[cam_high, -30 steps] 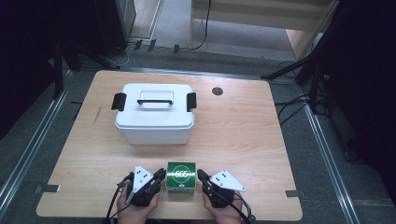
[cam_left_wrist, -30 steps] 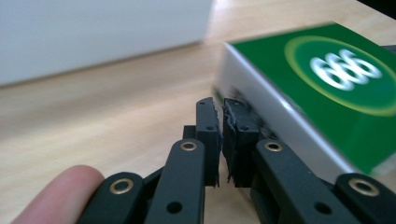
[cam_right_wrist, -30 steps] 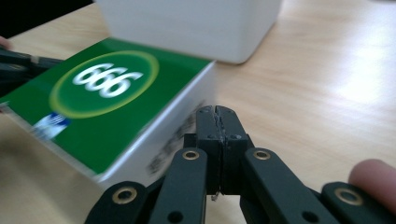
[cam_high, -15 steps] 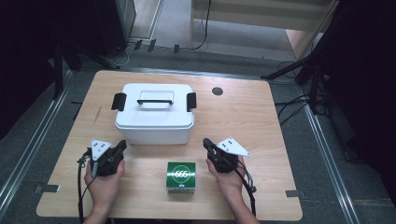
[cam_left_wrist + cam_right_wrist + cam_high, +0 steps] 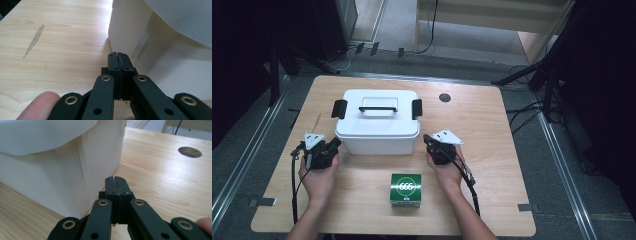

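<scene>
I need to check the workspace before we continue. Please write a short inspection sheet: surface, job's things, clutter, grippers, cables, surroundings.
Surface: wooden table, a round hole near the far edge, a dark streak in the wood.
Job's things: white lidded storage box, lid on, black handle and side latches; green carton at the near edge.
Clutter: nothing seen.
Grippers: left gripper and right gripper both shut, empty, one at each near corner of the box.
Cables: one trails from each gripper along the forearm; more lie on the floor.
Surroundings: grey floor, dark stands, metal rails beside the table.
</scene>
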A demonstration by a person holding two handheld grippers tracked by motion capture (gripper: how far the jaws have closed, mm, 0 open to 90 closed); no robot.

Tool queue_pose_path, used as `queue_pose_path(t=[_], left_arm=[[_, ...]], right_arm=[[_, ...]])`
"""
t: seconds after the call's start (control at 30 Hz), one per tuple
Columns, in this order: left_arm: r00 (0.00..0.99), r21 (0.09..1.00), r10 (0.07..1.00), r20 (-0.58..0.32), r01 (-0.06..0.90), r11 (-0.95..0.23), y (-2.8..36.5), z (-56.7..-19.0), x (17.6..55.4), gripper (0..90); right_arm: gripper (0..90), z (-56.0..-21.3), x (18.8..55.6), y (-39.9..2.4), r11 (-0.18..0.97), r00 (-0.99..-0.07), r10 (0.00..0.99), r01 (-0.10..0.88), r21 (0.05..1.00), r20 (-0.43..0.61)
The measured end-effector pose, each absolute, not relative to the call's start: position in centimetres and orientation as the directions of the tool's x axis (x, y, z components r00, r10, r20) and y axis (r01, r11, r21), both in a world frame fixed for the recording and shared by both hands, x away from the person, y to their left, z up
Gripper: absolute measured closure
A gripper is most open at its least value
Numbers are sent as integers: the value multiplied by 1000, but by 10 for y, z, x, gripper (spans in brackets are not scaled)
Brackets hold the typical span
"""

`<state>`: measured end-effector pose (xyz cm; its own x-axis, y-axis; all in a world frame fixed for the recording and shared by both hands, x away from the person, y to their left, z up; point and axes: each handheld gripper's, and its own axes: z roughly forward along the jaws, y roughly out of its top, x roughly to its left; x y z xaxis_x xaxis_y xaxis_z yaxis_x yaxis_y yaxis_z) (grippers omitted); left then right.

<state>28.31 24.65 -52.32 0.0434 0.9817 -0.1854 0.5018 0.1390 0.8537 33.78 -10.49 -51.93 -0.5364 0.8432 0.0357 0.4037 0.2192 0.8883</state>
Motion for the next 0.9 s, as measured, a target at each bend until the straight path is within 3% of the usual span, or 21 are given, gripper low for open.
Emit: queue_pose_path(t=[0.3, 0.9], left_arm=[[61, 849, 979, -195, 510, 137, 243, -526, 286, 900], [133, 839, 972, -192, 536, 92, 217, -530, 285, 900]], right_arm=[[900, -528, 345, -85, 242, -556, 831, 408, 880, 30], [900, -530, 336, -112, 202, -533, 843, 431, 879, 67]])
